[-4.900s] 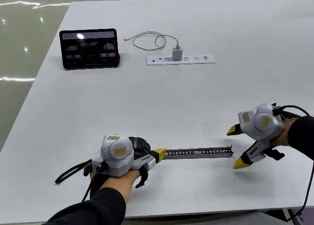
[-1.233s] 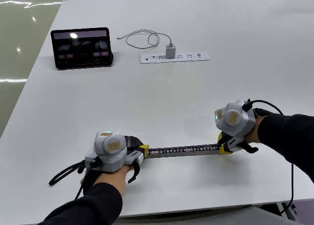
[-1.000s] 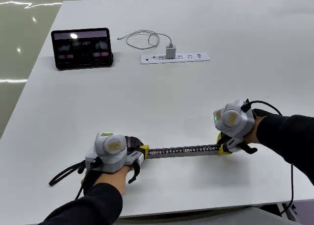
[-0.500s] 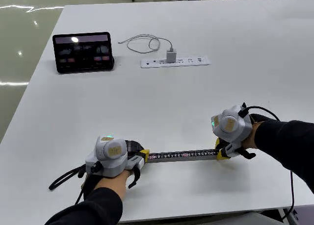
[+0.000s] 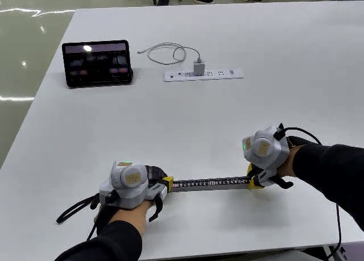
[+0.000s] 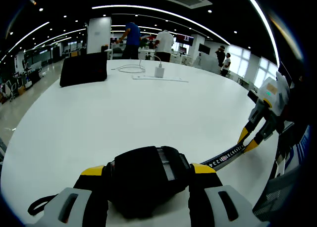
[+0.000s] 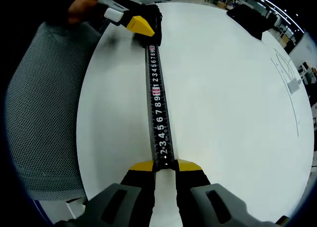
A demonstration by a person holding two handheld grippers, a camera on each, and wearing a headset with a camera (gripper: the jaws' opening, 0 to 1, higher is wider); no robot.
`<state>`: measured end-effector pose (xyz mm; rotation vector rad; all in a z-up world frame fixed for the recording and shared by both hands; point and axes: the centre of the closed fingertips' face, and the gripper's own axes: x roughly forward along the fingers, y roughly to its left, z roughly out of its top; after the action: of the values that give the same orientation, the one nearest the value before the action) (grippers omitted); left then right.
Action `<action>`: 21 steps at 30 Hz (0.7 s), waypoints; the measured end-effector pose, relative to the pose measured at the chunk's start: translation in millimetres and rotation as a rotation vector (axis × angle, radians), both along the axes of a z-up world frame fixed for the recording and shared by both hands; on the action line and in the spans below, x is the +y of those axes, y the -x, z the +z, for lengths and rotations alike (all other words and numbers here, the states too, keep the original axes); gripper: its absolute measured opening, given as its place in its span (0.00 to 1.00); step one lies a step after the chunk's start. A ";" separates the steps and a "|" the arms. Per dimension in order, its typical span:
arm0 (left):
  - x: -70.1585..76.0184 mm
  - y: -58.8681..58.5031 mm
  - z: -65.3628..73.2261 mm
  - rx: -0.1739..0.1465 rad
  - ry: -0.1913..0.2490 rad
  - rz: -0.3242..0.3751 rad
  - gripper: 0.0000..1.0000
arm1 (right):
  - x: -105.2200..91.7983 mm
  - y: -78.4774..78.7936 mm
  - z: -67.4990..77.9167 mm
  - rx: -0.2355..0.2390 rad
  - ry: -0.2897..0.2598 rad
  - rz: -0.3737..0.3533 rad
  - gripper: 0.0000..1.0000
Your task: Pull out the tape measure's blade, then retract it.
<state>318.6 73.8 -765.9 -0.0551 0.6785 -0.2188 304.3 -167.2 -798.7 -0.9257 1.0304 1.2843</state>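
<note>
The black tape measure case [image 6: 147, 180] rests on the white table [image 5: 227, 119] with my left gripper [image 6: 147, 169] shut on it, one yellow-tipped jaw on each side. In the head view the case [image 5: 156, 174] is at the lower left, inside the left gripper [image 5: 161, 185]. The blade [image 5: 210, 183] lies drawn out flat to the right, numbers up. My right gripper [image 5: 252, 182] is shut on the blade's tip. In the right gripper view the blade [image 7: 157, 103] runs from my right gripper [image 7: 165, 166] up to the case [image 7: 154, 18].
A dark tablet [image 5: 97, 62] stands at the far left of the table. A white power strip [image 5: 203, 74] with a charger and a coiled cable [image 5: 168, 50] lies behind the middle. A grey mesh chair [image 7: 42, 118] sits off the table's near edge. People stand in the background.
About five seconds ago the right gripper stood open just past the blade's tip; now it is shut on that tip. Over the last second it has eased slightly toward the case.
</note>
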 end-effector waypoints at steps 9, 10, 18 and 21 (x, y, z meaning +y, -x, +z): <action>0.1 0.1 -0.2 0.000 0.001 0.000 0.62 | 5.4 0.1 -0.1 0.001 -0.015 -0.007 0.11; 0.1 0.1 -0.2 -0.001 0.000 0.000 0.62 | 6.0 0.3 0.0 0.001 -0.016 -0.007 0.11; 0.1 0.0 -0.4 0.001 0.000 0.000 0.62 | 9.9 1.3 0.5 -0.002 -0.025 -0.007 0.11; 0.2 0.1 -0.4 0.001 0.000 0.000 0.62 | 11.4 1.2 0.3 -0.001 -0.025 -0.012 0.11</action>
<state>318.6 73.9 -766.2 -0.0551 0.6798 -0.2183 303.1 -155.9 -798.4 -0.9001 1.0156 1.2841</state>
